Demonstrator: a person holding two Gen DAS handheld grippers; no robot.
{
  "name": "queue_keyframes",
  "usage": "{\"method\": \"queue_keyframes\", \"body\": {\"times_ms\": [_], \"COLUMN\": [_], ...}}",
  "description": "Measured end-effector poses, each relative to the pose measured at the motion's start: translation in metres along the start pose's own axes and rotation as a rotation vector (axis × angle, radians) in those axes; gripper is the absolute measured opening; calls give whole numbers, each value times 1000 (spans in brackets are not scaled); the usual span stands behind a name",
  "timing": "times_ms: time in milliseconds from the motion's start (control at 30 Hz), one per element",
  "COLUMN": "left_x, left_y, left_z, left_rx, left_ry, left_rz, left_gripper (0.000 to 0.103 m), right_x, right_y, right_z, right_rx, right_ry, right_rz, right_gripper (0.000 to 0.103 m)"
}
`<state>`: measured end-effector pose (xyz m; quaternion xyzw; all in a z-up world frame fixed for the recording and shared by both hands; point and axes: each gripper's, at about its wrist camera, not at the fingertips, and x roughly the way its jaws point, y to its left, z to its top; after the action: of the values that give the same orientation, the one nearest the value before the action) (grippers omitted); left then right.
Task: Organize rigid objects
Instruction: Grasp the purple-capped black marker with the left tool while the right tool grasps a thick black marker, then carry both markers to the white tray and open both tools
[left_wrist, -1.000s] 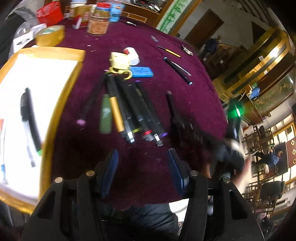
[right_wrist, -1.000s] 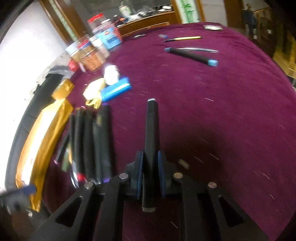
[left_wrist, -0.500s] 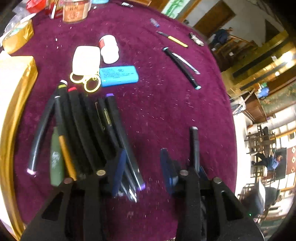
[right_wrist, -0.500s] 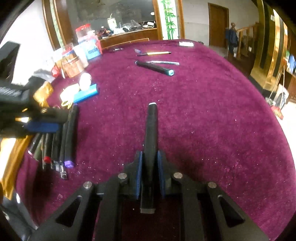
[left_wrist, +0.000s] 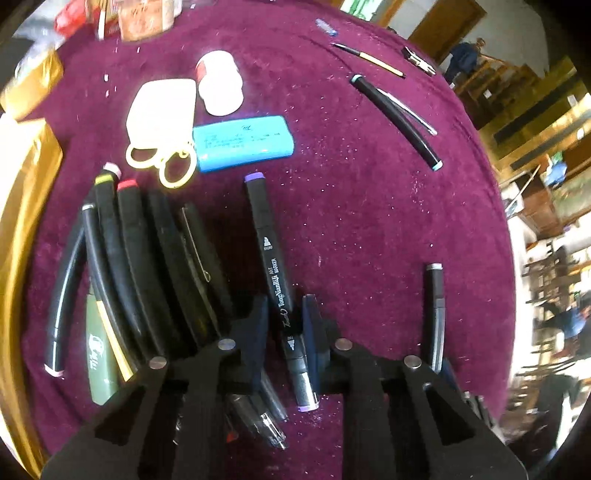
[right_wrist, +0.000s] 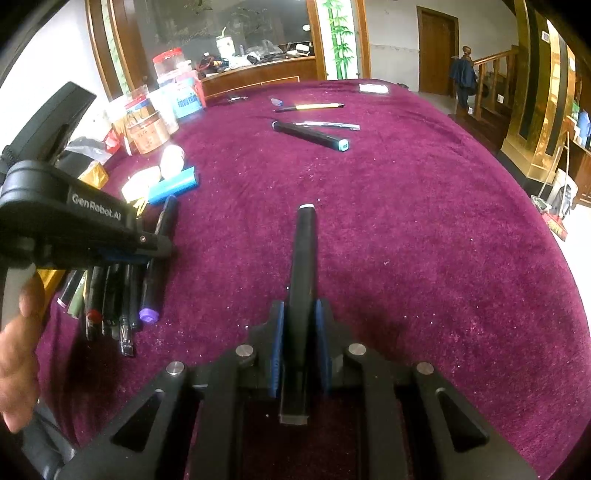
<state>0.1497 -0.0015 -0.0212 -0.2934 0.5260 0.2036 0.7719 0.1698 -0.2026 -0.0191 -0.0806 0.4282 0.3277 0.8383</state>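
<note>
Purple-capped marker (left_wrist: 274, 275) — now between left hand-held gripper (left_wrist: 285, 319)

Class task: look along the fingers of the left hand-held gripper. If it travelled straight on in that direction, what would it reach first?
Probably the blue case. The left hand-held gripper straddles the purple-capped marker, which points toward it over bare cloth, though depth is unclear.

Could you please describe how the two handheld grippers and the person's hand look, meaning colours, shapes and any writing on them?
Both grippers are matte black plastic with triangular cut-outs and round silver bolt heads. The left gripper has dark navy pads; the right gripper has brighter blue pads. Seen from the right wrist camera, the left unit's body carries white "GenRobot.AI" lettering. The hand holding it is bare; no sleeve shows.
</note>
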Motion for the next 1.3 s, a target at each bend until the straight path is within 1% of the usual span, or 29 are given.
{"method": "queue_keyframes", "body": {"times_ms": [33, 100, 133, 200, 267, 333, 467, 600, 667, 733, 800, 867, 900, 967, 1033, 1067, 1167, 1300], "left_x": [-2, -6, -9, -12, -12, -13, -15, -19, -19, -20, -22, -30, -41, -66, -89, -98, -130, -165], "left_y": [0, 0, -4, -11, -12, -10, -2, 11, 8, 7, 15, 26, 32, 43, 59, 66, 95, 136], "left_z": [-4, -20, -31, -40, -44, -46, -52, -58, -58, -57, -56, -58, -62, -70, -79, -82, -98, -119], "left_rx": [2, 22, 61, 127, 159, 159, 133, 72, 76, 90, 49, -1, -11, -14, -27, -34, -73, -124], "left_ry": [6, 27, 7, -40, -71, -87, -131, -168, -171, -159, -117, -83, -91, -128, -154, -167, -228, -301], "left_rz": [-2, -44, -32, 7, 23, 12, -35, -84, -84, -98, -160, -253, -297, -353, -386, -394, -367, -357], "left_gripper": [13, 13, 13, 15, 15, 15, 15, 15, 15, 13, 13, 13, 13, 13, 13, 13, 13, 13], "right_x": [0, 0, 0, 0, 0, 0, 0, 0, -1, -2, -2, -8, -12, -23, -33, -38, -49, -55], "right_y": [0, 0, 0, 3, 5, 4, 5, 6, 2, -6, -15, -21, -20, -11, 1, 10, 41, 87], "right_z": [0, 0, 0, -1, 0, 0, -1, -1, 0, 0, 0, -1, -1, -1, -1, -1, -2, -6], "right_rx": [1, 5, 4, -9, -16, -11, -16, -14, 4, 45, 99, 165, 170, 165, 162, 154, 109, 32], "right_ry": [0, 1, 1, 2, 3, 6, 10, 10, 15, 27, 41, 32, 16, -17, -27, -31, -29, -8], "right_rz": [1, 4, 2, -8, -17, -9, -11, -7, 33, 96, 185, 259, 266, 271, 315, 348, 424, 514], "right_gripper": [15, 15, 15, 16, 17, 17, 17, 17, 16, 14, 14, 14, 14, 14, 14, 14, 14, 14]}}
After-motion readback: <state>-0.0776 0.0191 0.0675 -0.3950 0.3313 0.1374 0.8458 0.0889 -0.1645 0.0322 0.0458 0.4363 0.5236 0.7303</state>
